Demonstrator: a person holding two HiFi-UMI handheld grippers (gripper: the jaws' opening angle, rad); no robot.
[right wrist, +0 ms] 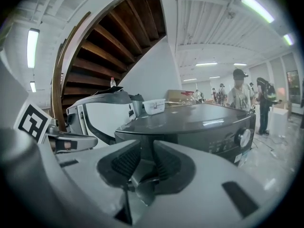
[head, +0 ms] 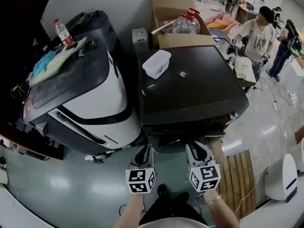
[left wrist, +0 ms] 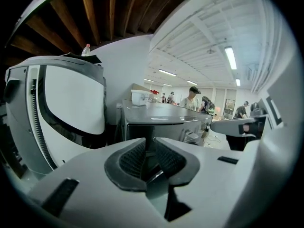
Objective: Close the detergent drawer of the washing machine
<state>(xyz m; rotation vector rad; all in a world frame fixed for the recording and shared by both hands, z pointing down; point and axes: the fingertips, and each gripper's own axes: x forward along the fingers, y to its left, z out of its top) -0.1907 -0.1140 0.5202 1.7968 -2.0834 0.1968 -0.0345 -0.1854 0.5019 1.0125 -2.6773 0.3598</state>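
The dark grey washing machine (head: 190, 87) stands in front of me, its front panel (head: 194, 121) seen steeply from above. The drawer on that front is not clear from the head view. In the right gripper view the machine (right wrist: 190, 122) shows its control knob (right wrist: 243, 137) at the right. In the left gripper view its front (left wrist: 161, 127) lies beyond the jaws. My left gripper (head: 144, 152) and right gripper (head: 198, 150) hover side by side just short of the front, touching nothing. Both have a gap between the pads with nothing in it: left (left wrist: 151, 148), right (right wrist: 147, 153).
A white lidded box (head: 156, 63) sits on the washer's top. A white-and-grey machine (head: 80, 94) with a bottle (head: 61, 31) and cloths stands to the left. Behind is a cardboard box (head: 183, 23). A wooden slatted board (head: 237, 175) lies at right. People (head: 259, 32) stand back right.
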